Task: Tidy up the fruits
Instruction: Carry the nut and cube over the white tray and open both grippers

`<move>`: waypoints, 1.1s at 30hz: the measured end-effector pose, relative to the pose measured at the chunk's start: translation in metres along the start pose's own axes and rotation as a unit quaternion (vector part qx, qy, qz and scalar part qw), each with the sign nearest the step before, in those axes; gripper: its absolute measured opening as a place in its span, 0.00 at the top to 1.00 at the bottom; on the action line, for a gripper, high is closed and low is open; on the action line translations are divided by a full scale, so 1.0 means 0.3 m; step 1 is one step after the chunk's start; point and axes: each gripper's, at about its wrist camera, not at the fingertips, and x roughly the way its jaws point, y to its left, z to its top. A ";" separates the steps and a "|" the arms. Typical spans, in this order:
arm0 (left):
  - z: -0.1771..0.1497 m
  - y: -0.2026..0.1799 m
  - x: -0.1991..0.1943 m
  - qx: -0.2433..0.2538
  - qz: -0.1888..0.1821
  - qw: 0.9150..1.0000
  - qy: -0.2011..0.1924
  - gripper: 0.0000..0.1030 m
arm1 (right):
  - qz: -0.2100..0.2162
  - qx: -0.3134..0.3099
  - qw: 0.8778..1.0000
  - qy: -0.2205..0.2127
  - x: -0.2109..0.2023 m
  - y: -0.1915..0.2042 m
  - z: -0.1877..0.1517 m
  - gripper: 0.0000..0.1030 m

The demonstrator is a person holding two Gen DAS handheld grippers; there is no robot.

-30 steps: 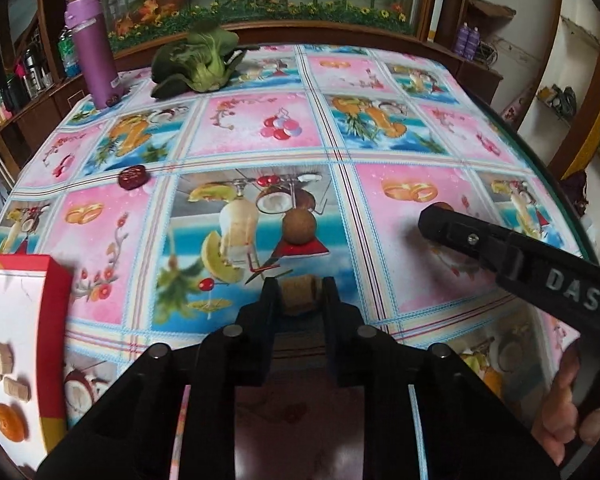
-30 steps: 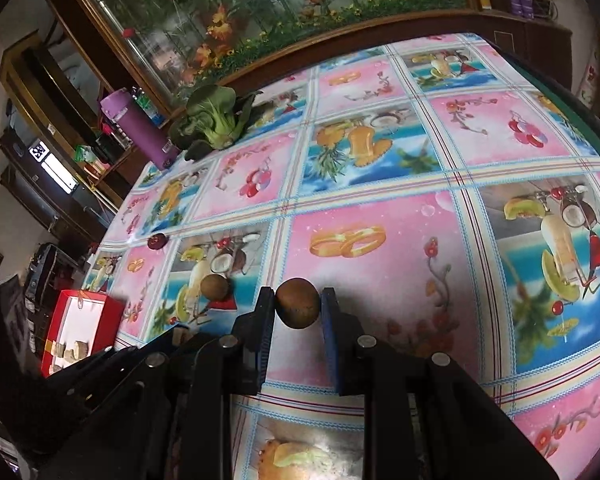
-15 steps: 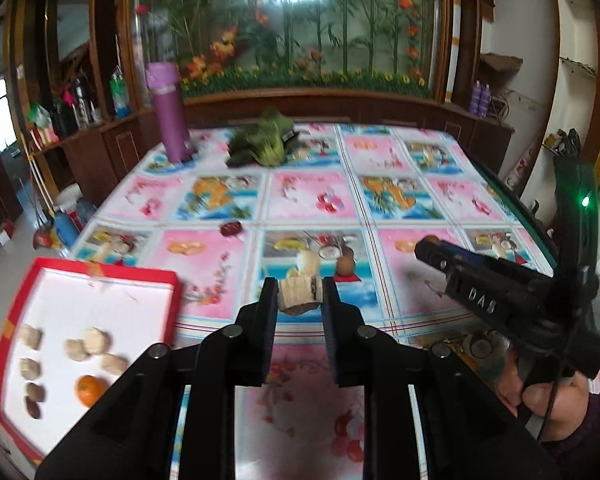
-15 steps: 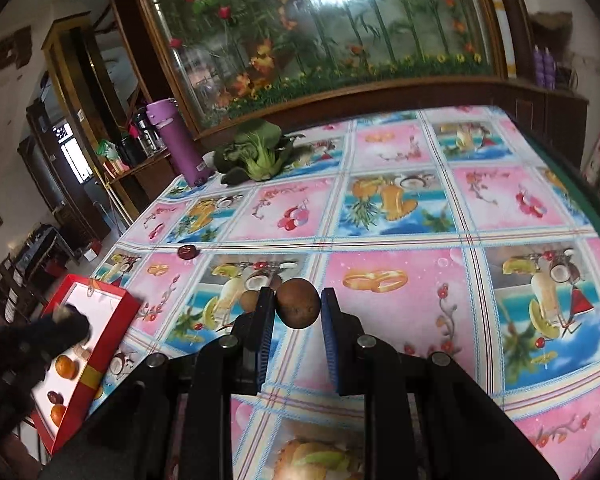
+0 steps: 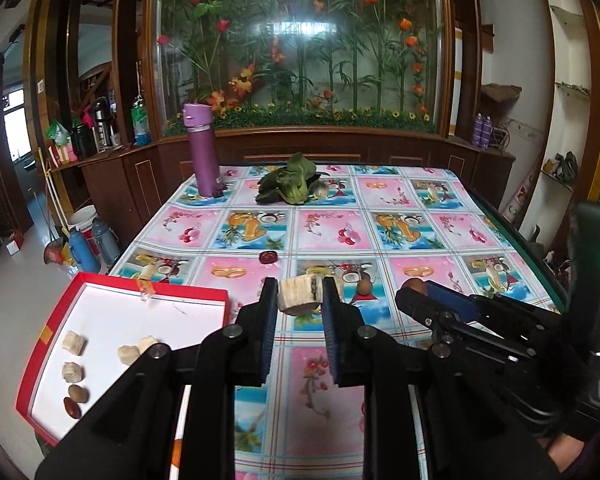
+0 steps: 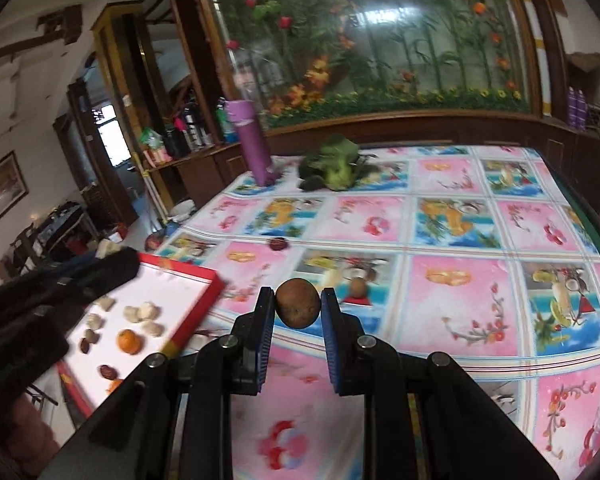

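Left wrist view showed the left gripper (image 5: 300, 300) pinching a pale, rough-cut fruit chunk (image 5: 300, 294) between its blue pads, the piece lifted clear of the patterned tablecloth (image 5: 380, 200). Right wrist view showed the right gripper (image 6: 298, 308) likewise clamped on a round brown fruit (image 6: 298, 307), held in the air above the cloth. Outward from both sets of jaws, the red-rimmed box (image 5: 40, 340) lay to the left and lower, at the near left corner of the table, its white floor already carrying several pale chunks, a brown fruit and a dark red one; from the right wrist an orange piece showed there as well. That box lay just beside the left gripper and farther from the right one, so the left hand was judged the nearer to drop first, with the right having to cross leftward past its partner. The chunk's longer side ran across the jaws, roughly level. Further out on the cloth, a small brown fruit (image 5: 363, 283) sat just ahead, a dark red fruit (image 5: 268, 257) beyond it, both not yet collected. At the far end stood a purple flask (image 5: 203, 152) and a bunch of leafy greens (image 5: 290, 184), well apart from the work.
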 end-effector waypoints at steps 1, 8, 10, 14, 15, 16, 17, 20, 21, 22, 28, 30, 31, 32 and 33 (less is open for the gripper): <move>-0.001 0.007 -0.005 -0.002 0.001 1.000 -0.001 0.77 | 0.004 -0.004 1.000 -0.003 -0.006 0.018 0.002 0.78; -0.015 0.069 -0.033 -0.016 0.010 1.000 -0.008 0.77 | 0.014 -0.029 0.999 -0.005 -0.009 0.113 -0.001 0.78; -0.019 0.087 -0.037 -0.021 0.013 1.000 -0.011 0.77 | 0.014 -0.031 0.999 -0.003 -0.002 0.127 -0.005 0.78; -0.031 0.123 -0.039 -0.030 0.018 0.999 -0.009 0.77 | 0.019 -0.036 0.999 0.003 0.013 0.160 -0.009 0.78; -0.034 0.135 -0.041 -0.033 0.019 0.999 -0.010 0.77 | 0.020 -0.039 0.999 0.004 0.015 0.170 -0.008 0.78; -0.037 0.146 -0.042 -0.036 0.021 0.999 -0.010 0.77 | 0.021 -0.042 0.999 0.005 0.017 0.181 -0.008 0.78; -0.039 0.153 -0.042 -0.037 0.022 0.999 -0.009 0.77 | 0.023 -0.047 0.999 0.006 0.024 0.196 -0.006 0.78; -0.049 0.193 -0.041 -0.046 0.031 0.998 -0.008 0.77 | 0.031 -0.058 0.998 0.011 0.046 0.240 0.000 0.78; -0.053 0.207 -0.042 -0.049 0.034 0.998 -0.008 0.77 | 0.034 -0.062 0.997 0.013 0.056 0.256 0.002 0.78; -0.057 0.222 -0.042 -0.052 0.038 0.998 -0.008 0.77 | 0.036 -0.065 0.997 0.014 0.063 0.266 0.000 0.78; -0.077 0.323 -0.029 -0.071 0.059 0.996 -0.002 0.77 | 0.053 -0.086 0.994 0.027 0.121 0.361 0.010 0.78; -0.086 0.365 -0.022 -0.078 0.067 0.995 0.002 0.77 | 0.056 -0.090 0.994 0.031 0.143 0.385 0.015 0.79; -0.091 0.390 -0.016 -0.081 0.071 0.994 0.005 0.77 | 0.059 -0.090 0.994 0.035 0.159 0.394 0.020 0.79; -0.098 0.422 -0.010 -0.083 0.079 0.993 0.010 0.77 | 0.063 -0.088 0.993 0.041 0.176 0.402 0.025 0.79; -0.104 0.449 -0.003 -0.083 0.088 0.993 0.013 0.77 | 0.066 -0.088 0.993 0.045 0.191 0.409 0.029 0.79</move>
